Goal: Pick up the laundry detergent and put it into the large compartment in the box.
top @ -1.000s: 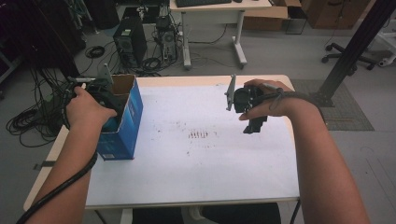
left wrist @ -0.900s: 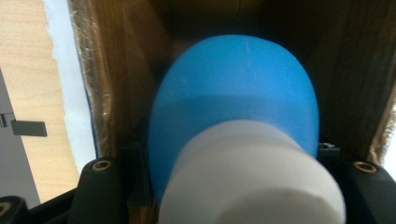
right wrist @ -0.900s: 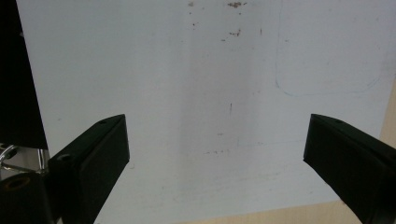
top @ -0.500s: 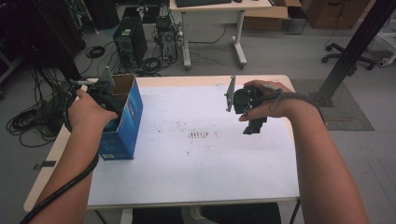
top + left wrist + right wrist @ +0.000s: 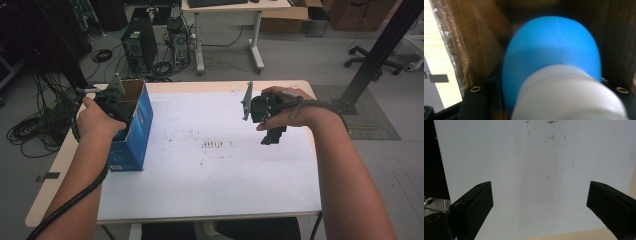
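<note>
Carefully lift your left gripper (image 5: 111, 100), which seems clamped on the blue-and-white object (image 5: 551, 62), straight out of the box (image 5: 136, 125) at left, while your right gripper (image 5: 539, 205) idles wide apart.

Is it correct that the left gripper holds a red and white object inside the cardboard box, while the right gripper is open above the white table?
Not quite: the object is blue and white, not red and white, as the left gripper view shows. The rest stands: the left gripper holds it inside the cardboard box, and the right gripper is open above the white table.
</note>
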Demonstrator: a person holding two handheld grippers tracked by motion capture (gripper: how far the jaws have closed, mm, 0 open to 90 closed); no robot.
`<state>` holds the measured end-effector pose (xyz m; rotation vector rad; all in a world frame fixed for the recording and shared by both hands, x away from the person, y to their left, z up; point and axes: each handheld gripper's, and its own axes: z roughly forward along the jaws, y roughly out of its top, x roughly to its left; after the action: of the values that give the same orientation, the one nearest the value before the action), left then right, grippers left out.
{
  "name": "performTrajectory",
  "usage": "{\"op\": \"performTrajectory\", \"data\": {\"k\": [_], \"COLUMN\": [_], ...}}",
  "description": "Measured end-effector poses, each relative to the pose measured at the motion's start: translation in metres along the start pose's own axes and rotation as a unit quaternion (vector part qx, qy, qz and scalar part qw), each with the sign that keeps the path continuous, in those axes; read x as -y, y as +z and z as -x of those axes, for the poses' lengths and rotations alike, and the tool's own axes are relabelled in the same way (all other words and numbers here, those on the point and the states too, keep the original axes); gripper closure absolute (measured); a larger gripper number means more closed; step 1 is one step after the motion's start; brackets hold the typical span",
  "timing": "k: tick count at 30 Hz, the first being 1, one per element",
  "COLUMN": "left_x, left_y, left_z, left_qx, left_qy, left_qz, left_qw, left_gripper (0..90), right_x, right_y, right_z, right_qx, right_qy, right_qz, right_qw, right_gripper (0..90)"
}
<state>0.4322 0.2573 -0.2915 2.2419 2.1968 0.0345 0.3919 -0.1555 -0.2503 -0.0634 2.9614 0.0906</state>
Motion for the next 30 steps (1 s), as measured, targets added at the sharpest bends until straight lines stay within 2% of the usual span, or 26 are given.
{"op": "performTrajectory", "data": {"k": [8, 15, 26, 30], "left_x": [0.001, 0.002, 0.002, 0.003], "left_y": [-0.005, -0.007, -0.013, -0.019], "left_z": [-0.002, -0.003, -0.002, 0.0], "left_qx": [0.007, 0.01, 0.004, -0.003], "left_qy": [-0.01, -0.012, -0.013, -0.021], "left_qz": [0.013, 0.014, 0.019, 0.024], "left_qw": [0.9998, 0.9998, 0.9997, 0.9995], "left_gripper": [30.5, 31.0, 30.8, 30.6], "right_x": [0.002, -0.001, -0.001, 0.0], "right_y": [-0.001, -0.001, -0.002, -0.002], "right_z": [0.0, -0.001, -0.001, -0.002], "right_qx": [0.0, 0.0, 0.0, 0.001], "right_qy": [0.003, 0.0, -0.001, -0.001], "right_qz": [0.0, 0.001, 0.001, 0.001], "right_qw": [1.0, 1.0, 1.0, 1.0], "right_gripper": [6.8, 6.8, 6.9, 6.8]}}
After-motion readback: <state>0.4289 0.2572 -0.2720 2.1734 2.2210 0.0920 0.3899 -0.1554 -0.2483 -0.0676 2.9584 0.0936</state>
